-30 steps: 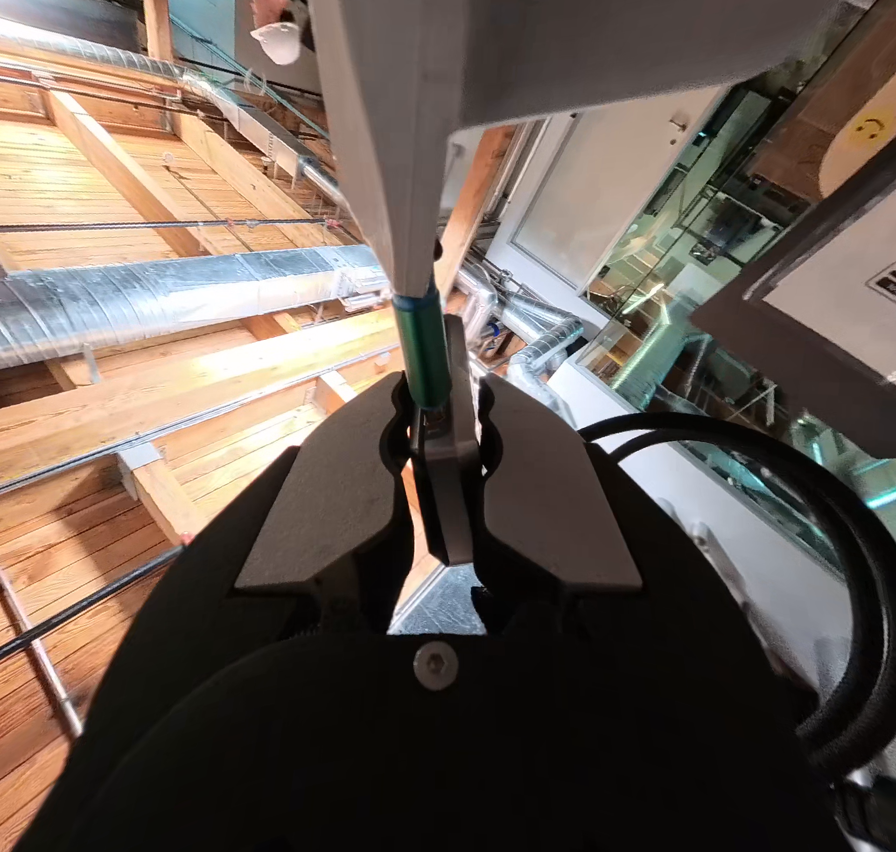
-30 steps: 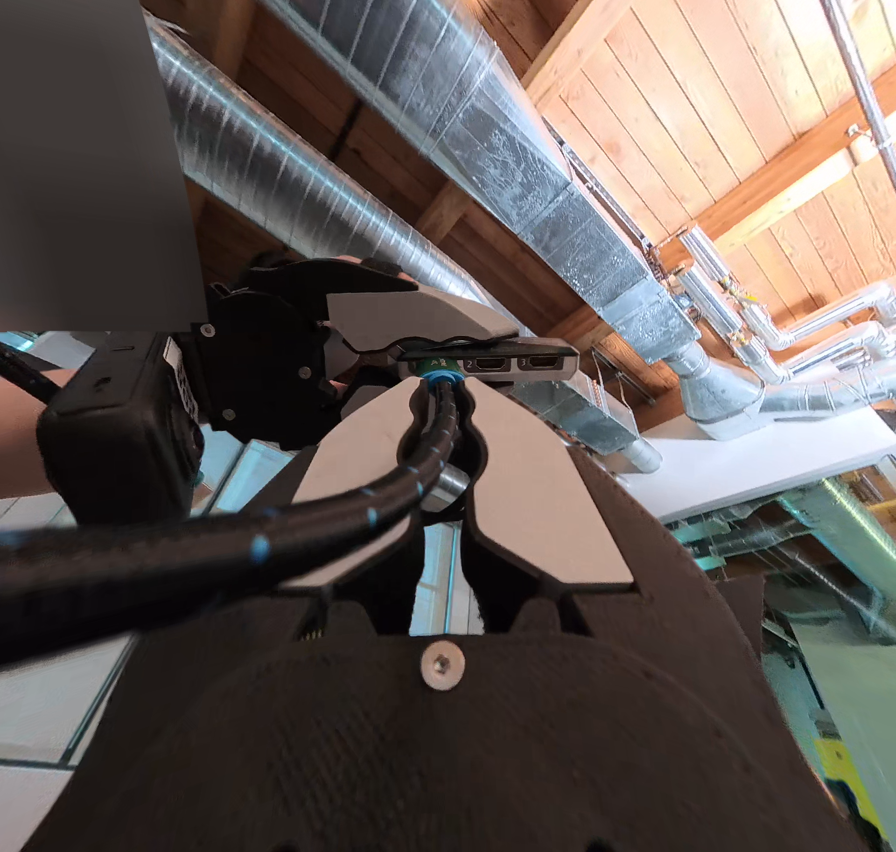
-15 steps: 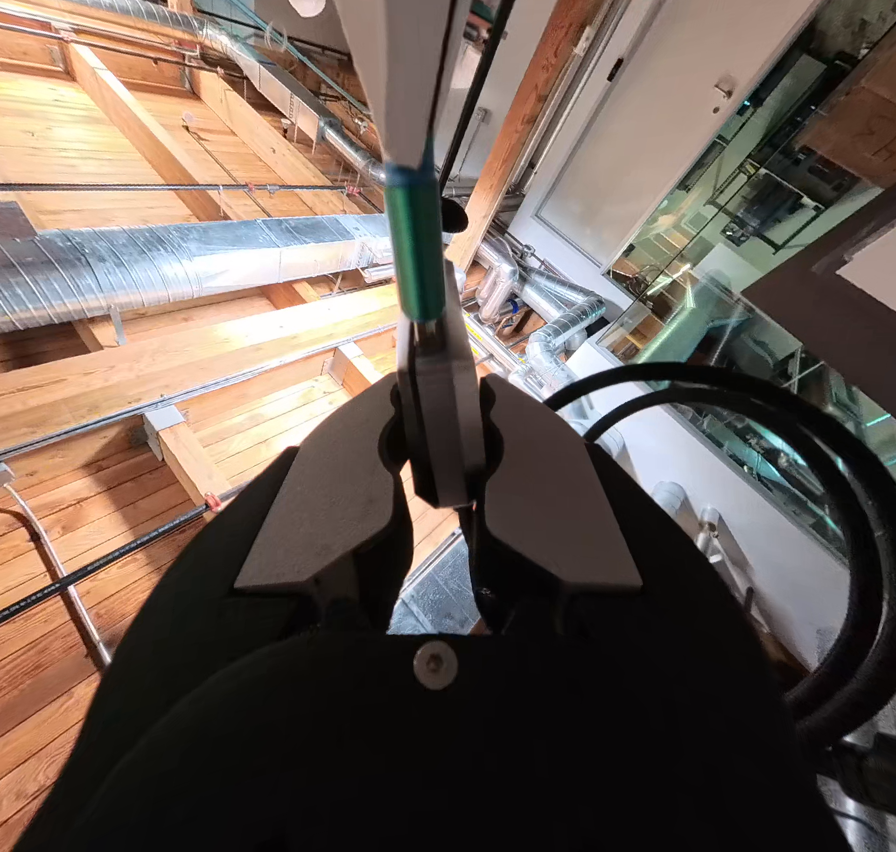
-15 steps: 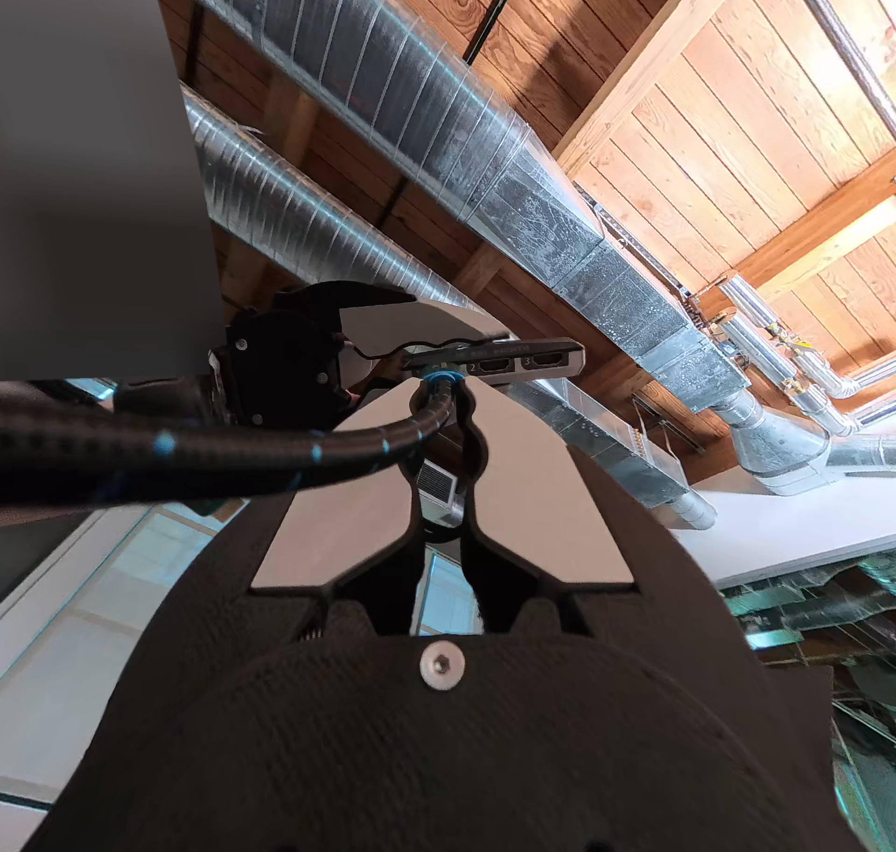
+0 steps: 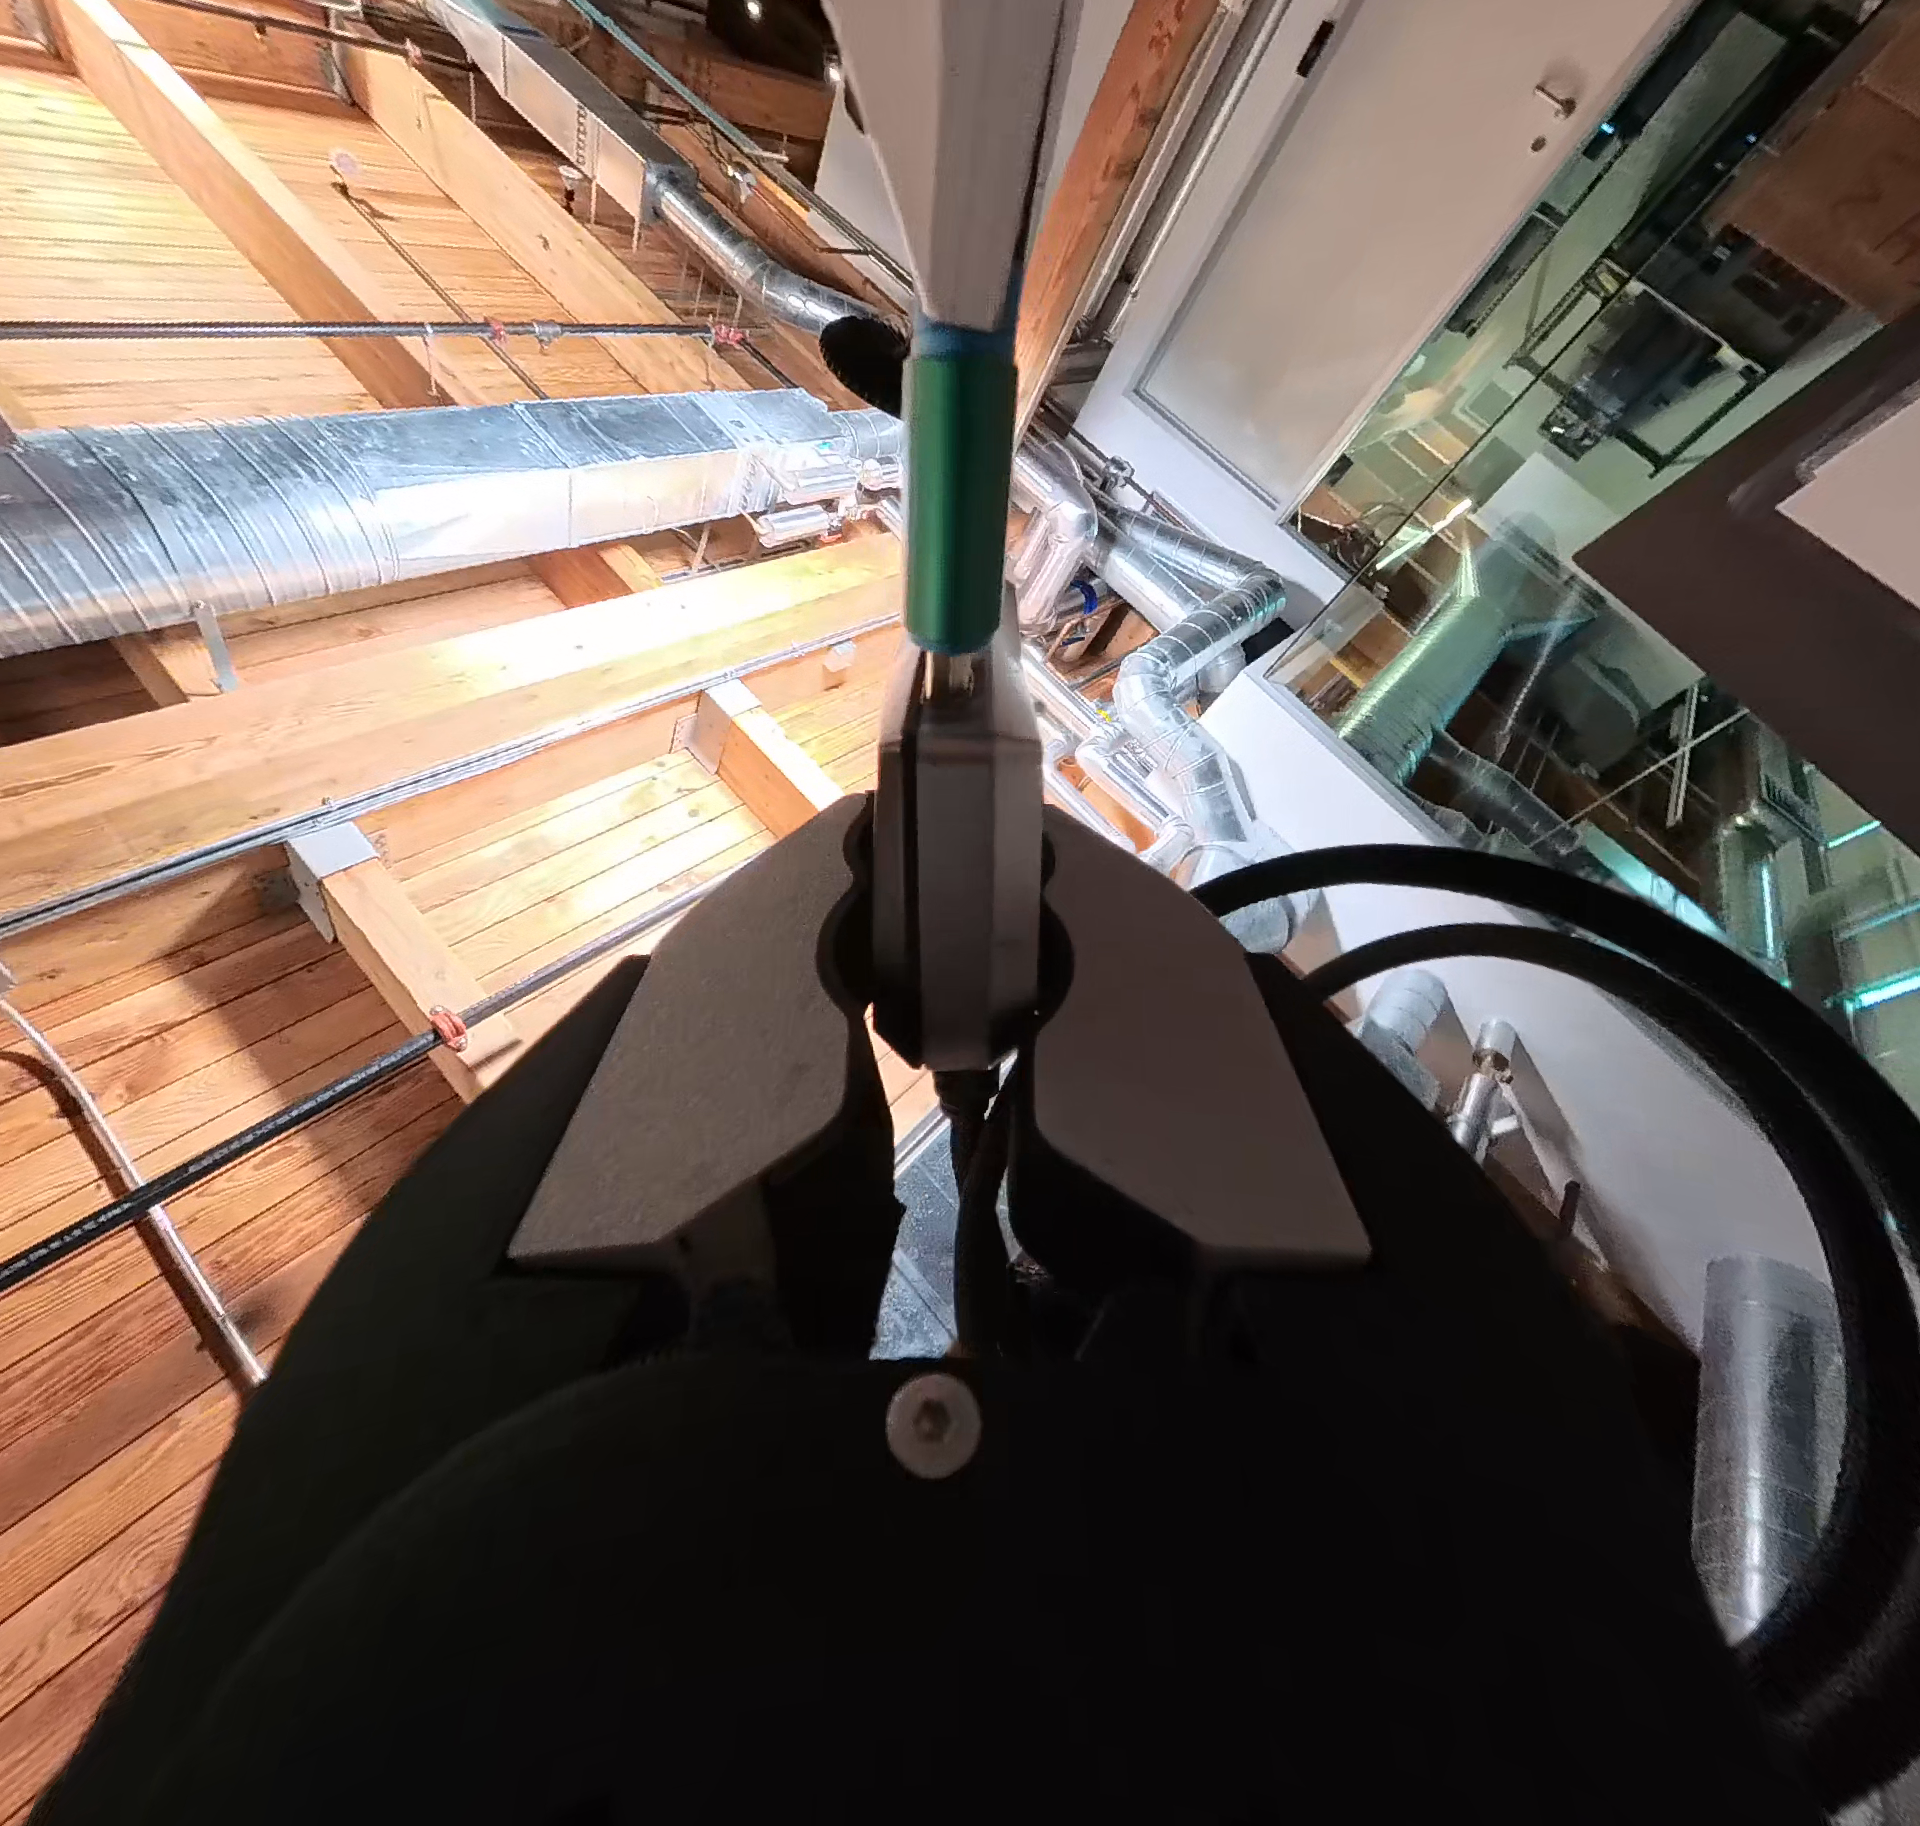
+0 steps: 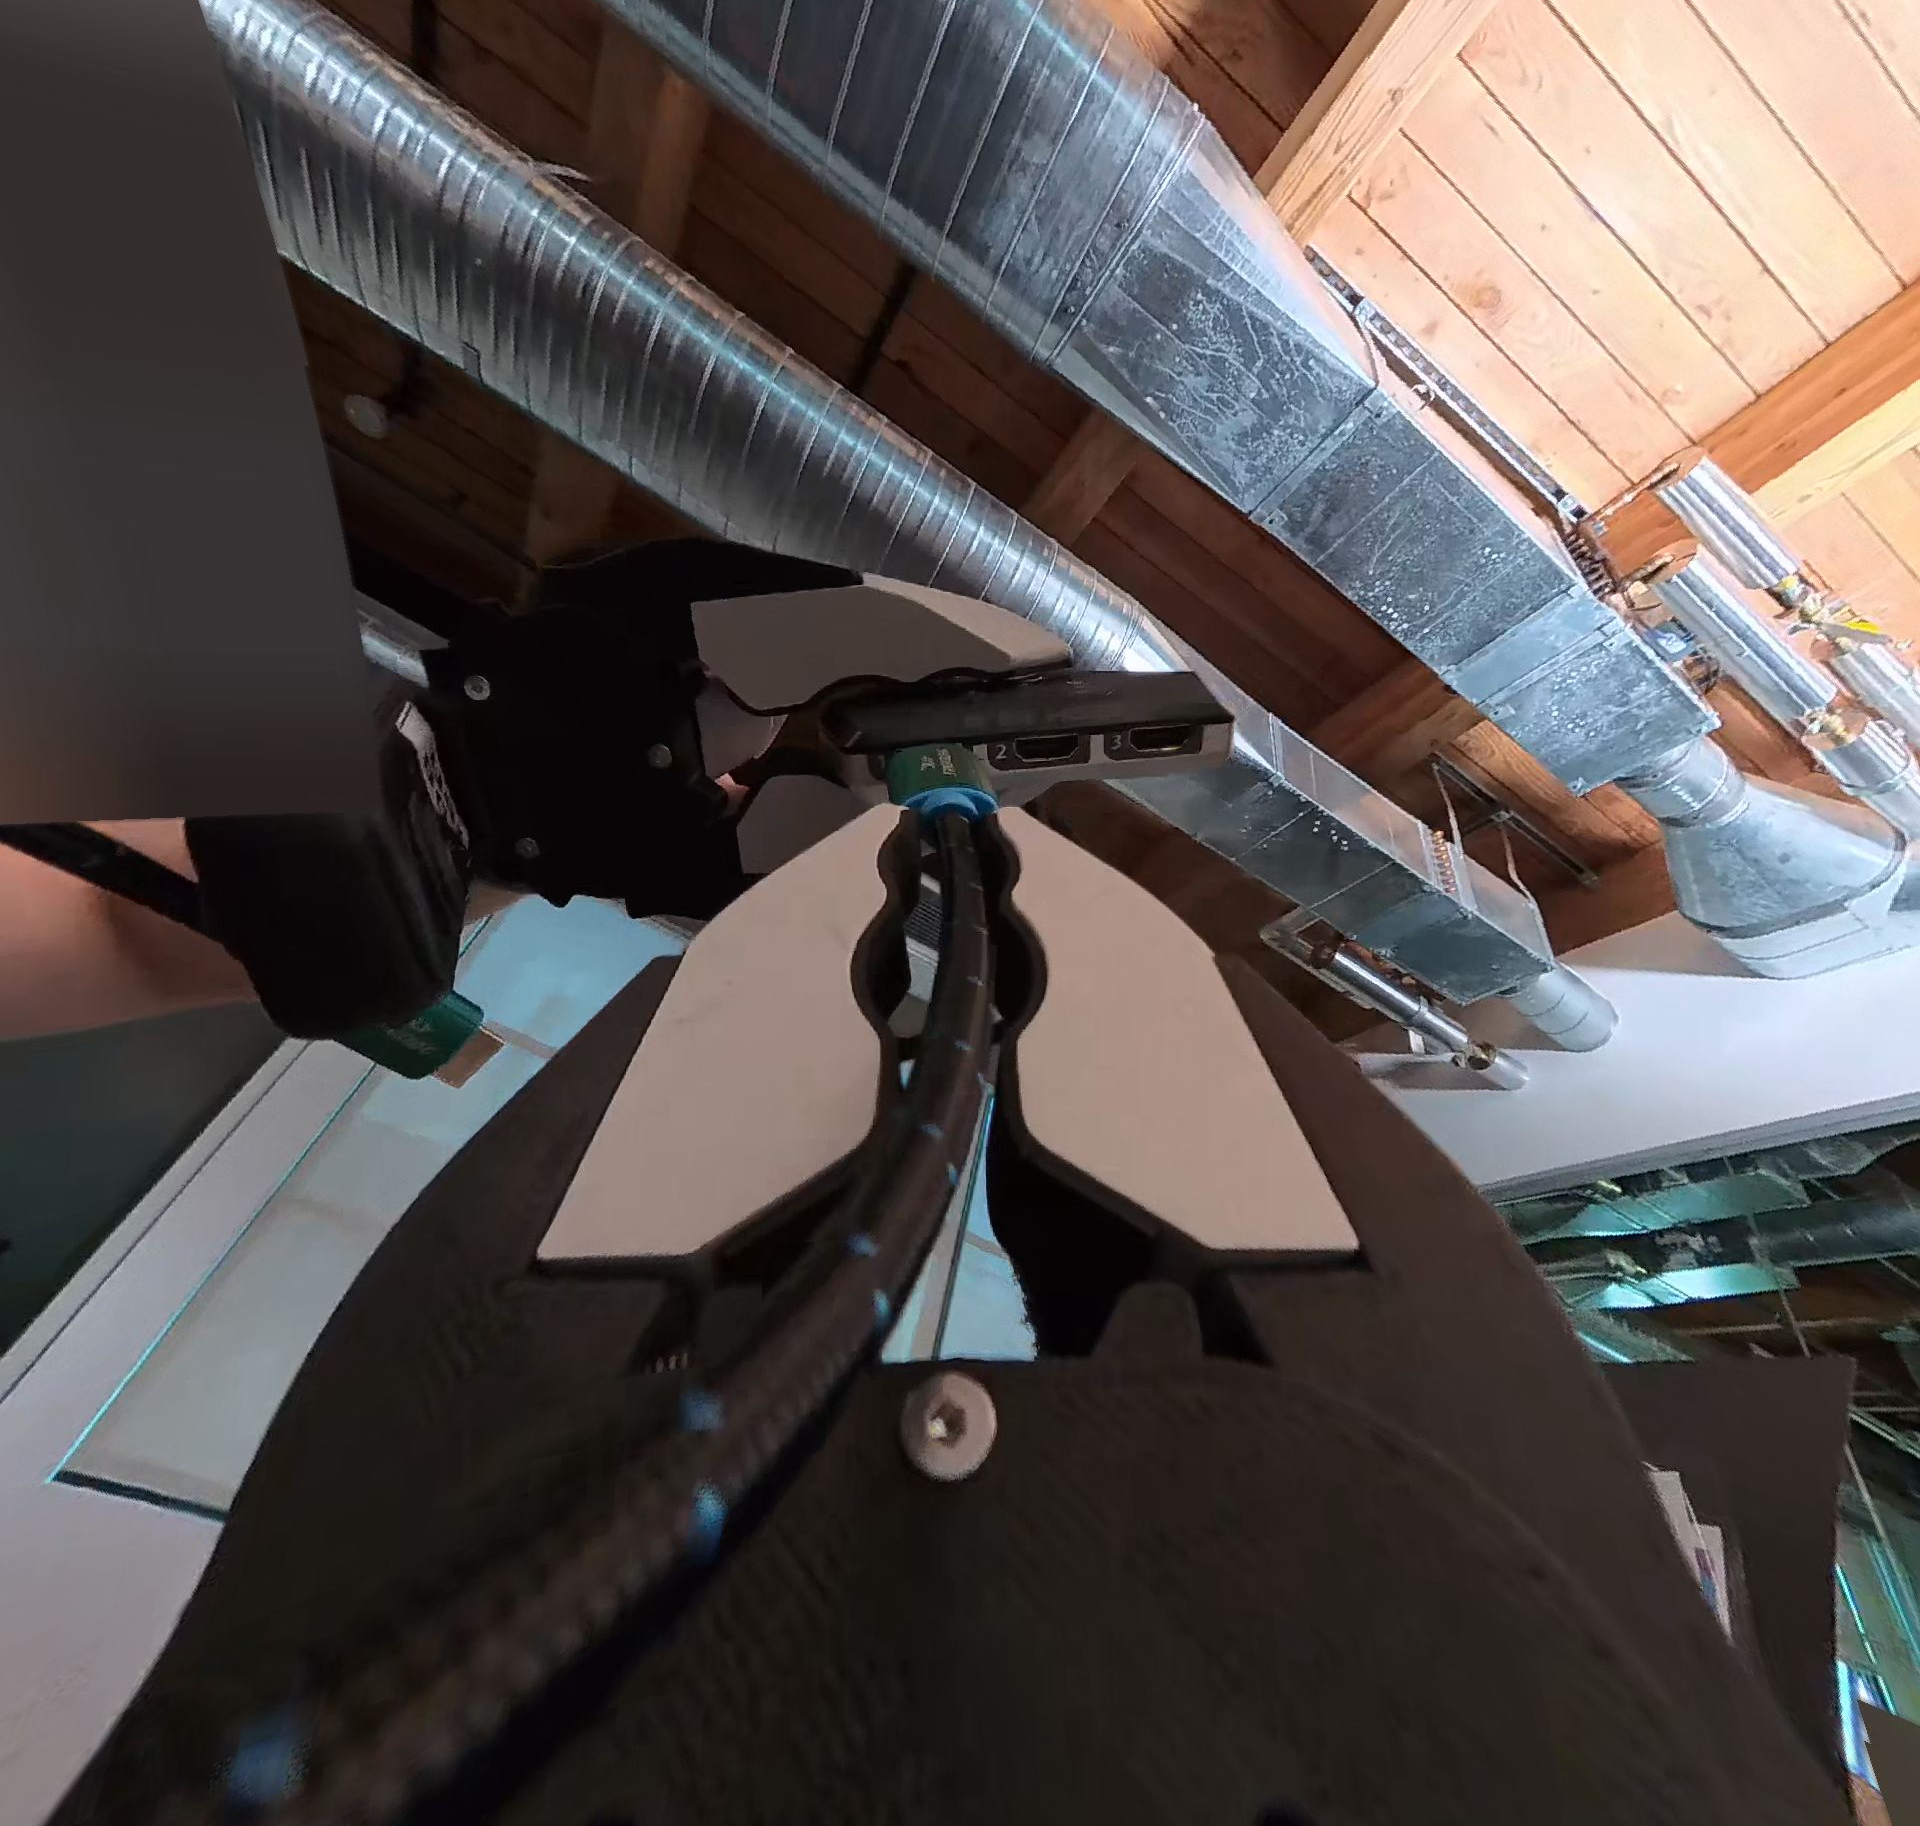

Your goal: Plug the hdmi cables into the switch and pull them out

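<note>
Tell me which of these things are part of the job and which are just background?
Part of the job:
- switch, held by left gripper
- green plug in the switch
- black cable, pinched by right gripper
- loose green plug

Background:
- silver ducts
- wooden ceiling

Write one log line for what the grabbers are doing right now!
left gripper: shut on switch | right gripper: shut on cable | green plug: in end port
</note>
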`<state>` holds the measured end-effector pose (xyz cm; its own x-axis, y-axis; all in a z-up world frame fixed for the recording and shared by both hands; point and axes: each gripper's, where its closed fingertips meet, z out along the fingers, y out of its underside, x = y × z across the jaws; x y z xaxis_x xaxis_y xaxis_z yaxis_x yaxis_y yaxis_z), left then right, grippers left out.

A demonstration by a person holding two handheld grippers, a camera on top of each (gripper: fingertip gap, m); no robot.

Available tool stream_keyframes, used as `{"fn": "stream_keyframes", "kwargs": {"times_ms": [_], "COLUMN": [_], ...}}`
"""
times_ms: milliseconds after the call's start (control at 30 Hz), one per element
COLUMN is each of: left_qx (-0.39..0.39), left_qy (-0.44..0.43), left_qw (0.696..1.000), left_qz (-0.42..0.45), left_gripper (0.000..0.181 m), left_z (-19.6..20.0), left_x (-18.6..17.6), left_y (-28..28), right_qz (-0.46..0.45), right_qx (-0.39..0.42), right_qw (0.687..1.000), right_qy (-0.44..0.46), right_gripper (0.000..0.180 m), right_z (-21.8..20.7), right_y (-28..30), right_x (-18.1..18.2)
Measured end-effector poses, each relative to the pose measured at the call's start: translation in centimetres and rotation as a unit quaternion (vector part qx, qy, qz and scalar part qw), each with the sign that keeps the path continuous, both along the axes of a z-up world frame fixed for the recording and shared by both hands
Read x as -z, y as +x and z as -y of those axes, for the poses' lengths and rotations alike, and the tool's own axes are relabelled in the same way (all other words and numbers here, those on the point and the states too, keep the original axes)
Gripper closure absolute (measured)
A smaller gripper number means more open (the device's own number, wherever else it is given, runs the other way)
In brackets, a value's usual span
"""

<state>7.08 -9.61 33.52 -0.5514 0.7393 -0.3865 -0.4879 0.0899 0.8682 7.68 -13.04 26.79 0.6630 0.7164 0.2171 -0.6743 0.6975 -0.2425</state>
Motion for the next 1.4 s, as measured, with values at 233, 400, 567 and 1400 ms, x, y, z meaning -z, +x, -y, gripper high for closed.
{"fn": "stream_keyframes", "kwargs": {"times_ms": [233, 400, 567, 1400], "left_qx": [-0.006, -0.010, -0.014, 0.083], "left_qy": [0.002, -0.002, -0.003, -0.373], "left_qw": [1.000, 1.000, 1.000, 0.890], "left_qz": [-0.014, -0.004, 0.000, 0.250], "left_gripper": [0.159, 0.159, 0.159, 0.159], "left_z": [-0.3, -0.5, -0.8, -6.6], "left_x": [0.2, 0.2, 0.4, 20.7], "left_y": [-0.8, -1.2, -1.4, -19.2], "right_qz": [0.031, 0.036, 0.034, 0.486], "right_qx": [-0.008, -0.007, -0.005, 0.056], "right_qw": [0.999, 0.999, 0.999, 0.807], "right_qy": [-0.010, -0.015, -0.023, -0.331], "right_gripper": [0.168, 0.168, 0.168, 0.161], "right_z": [-0.6, -0.7, -0.9, -11.9], "right_y": [-1.1, -1.5, -1.8, -8.7], "right_x": [0.2, 0.2, 0.2, 13.3]}}
